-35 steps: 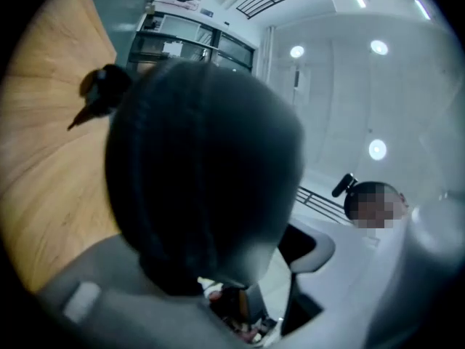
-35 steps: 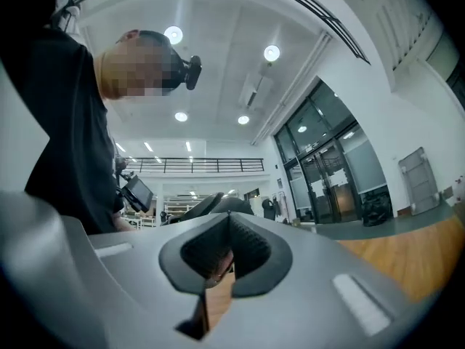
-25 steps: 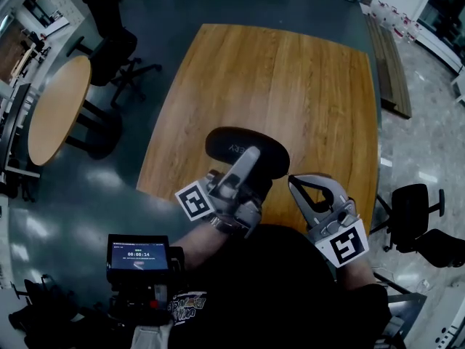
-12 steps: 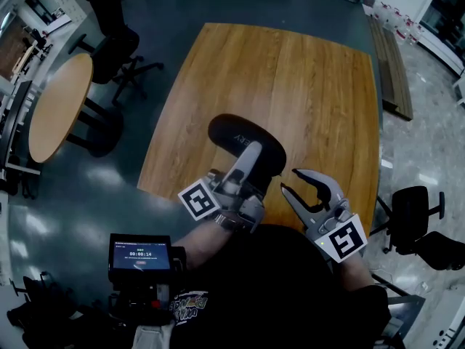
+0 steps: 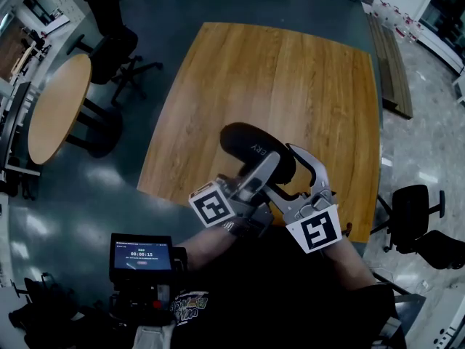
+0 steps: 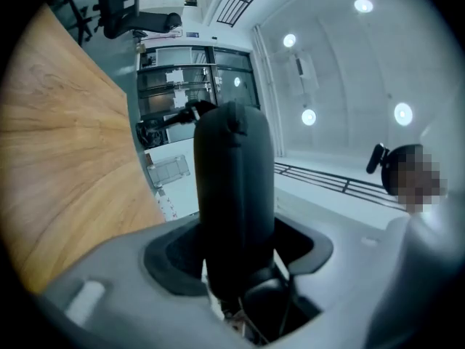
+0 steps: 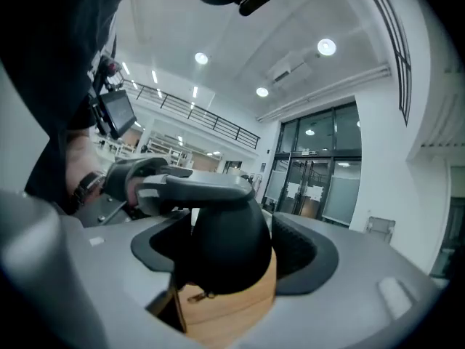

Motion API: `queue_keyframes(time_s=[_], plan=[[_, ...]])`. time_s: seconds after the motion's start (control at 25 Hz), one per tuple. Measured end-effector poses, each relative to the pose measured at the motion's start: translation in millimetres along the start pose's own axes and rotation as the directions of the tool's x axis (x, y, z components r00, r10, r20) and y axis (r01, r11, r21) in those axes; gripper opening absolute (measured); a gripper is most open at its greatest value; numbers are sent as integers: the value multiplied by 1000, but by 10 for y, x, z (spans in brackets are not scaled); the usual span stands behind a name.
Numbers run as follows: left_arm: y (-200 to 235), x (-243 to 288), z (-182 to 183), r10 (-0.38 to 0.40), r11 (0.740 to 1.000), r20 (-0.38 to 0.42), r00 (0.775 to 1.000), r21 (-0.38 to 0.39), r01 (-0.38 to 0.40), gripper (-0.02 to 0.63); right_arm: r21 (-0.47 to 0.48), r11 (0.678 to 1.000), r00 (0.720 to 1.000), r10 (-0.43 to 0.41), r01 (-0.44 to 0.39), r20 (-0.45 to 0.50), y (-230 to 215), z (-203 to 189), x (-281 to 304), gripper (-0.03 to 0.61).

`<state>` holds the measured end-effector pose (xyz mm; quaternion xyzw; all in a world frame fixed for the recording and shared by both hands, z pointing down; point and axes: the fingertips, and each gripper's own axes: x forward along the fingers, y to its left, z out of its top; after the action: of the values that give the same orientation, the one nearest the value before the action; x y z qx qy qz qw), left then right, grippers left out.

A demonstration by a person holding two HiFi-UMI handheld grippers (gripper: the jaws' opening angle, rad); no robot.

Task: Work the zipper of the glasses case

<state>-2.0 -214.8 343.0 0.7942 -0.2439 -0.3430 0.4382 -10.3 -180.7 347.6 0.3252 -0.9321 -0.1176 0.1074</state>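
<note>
Glasses case (image 5: 251, 145) in left tool (image 6: 236, 257), end inside just-opened right tool (image 7: 232, 249)

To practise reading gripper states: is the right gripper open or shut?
Open. The right gripper has just been opening its jaws, which stand wide apart with one end of the glasses case between them.

Rectangular wooden table (image 5: 276, 78) standing on dark floor (image 5: 174, 13), round table (image 5: 58, 107) sitting at left, black office chair (image 5: 110, 48) standing beside it, small screen (image 5: 139, 257) glowing at lower left.
</note>
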Motion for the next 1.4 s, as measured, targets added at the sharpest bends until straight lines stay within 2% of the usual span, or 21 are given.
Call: queue_keyframes(time_s=[0.12,0.28,0.52,0.6,0.68,0.76,0.8,0.88,0.96,1.04,1.12,1.28,1.4], plan=[[11,0,-123,25,998,-59,998,56,-22,258,-62,998,1000,8,-9,-21,43,-43,51,344],[53,-2,-200,42,997,-106,993,76,-34,258,-79,996,999,27,-29,-30,65,-104,52,334],[41,-49,-240,3,992,-211,977,123,23,282,-121,991,998,50,-54,-31,61,-164,-72,330],[152,-162,-133,26,991,-190,982,137,0,277,-120,991,998,49,-52,-31,-10,-256,-176,330],[350,-336,29,83,988,-138,987,138,-64,273,-85,996,999,30,-34,-40,-126,-434,-308,328],[541,-529,145,142,982,-104,984,136,-128,223,-15,1000,996,2,-3,-94,-253,-734,-447,328],[614,-616,143,164,980,-117,979,133,-148,187,12,1000,990,-5,7,-141,-304,-927,-500,327],[719,-760,-27,198,975,-223,955,142,-169,103,32,999,975,10,-3,-222,-360,-1341,-529,327],[790,-881,-332,224,967,-365,904,195,-162,11,56,998,961,54,-40,-273,-358,-1759,-446,325],[855,-986,-612,248,957,-459,853,253,-143,0,117,990,941,108,-74,-322,-336,-2147,-282,325],[889,-1060,-806,261,954,-508,821,263,-141,0,174,980,916,152,-92,-372,-315,-2498,-84,325],[941,-1191,-973,272,960,-513,814,203,-193,0,211,970,872,207,-123,-444,-292,-3102,229,327],[1029,-1326,-1052,319,947,-510,799,196,-254,0,237,958,847,257,-161,-465,-257,-3280,349,327]])
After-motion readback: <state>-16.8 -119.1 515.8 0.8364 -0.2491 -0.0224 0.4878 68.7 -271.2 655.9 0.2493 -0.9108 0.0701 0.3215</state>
